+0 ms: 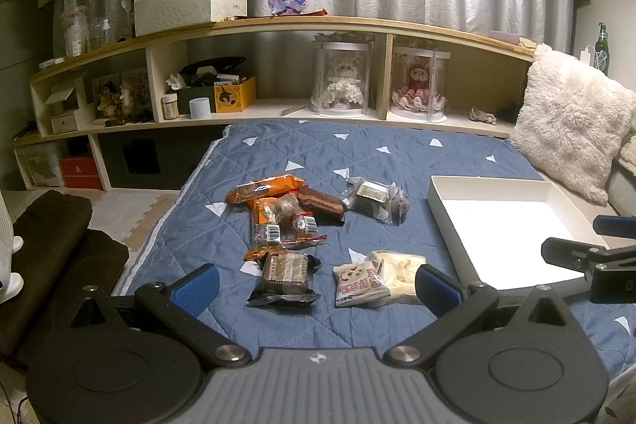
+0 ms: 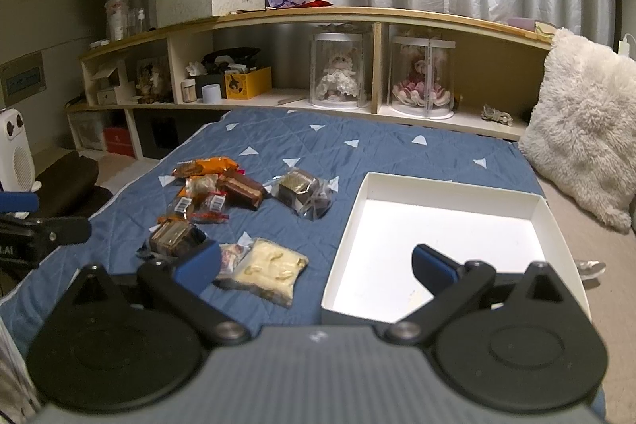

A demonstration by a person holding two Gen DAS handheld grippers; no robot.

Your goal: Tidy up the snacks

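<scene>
Orange snack packet (image 1: 265,187) lies lengthwise left-to-right; both grippers' fingers (image 1: 197,283) spread, empty.

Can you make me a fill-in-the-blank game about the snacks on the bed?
1. The white box has ____ snacks inside it.
2. The snacks lie on a quilt whose colour is ____.
3. Both the left tool and the right tool are ____, holding nothing.
4. The long orange packet lies at the far end of the pile, nearest the ____.

Missing words: no; blue; open; shelf
</scene>
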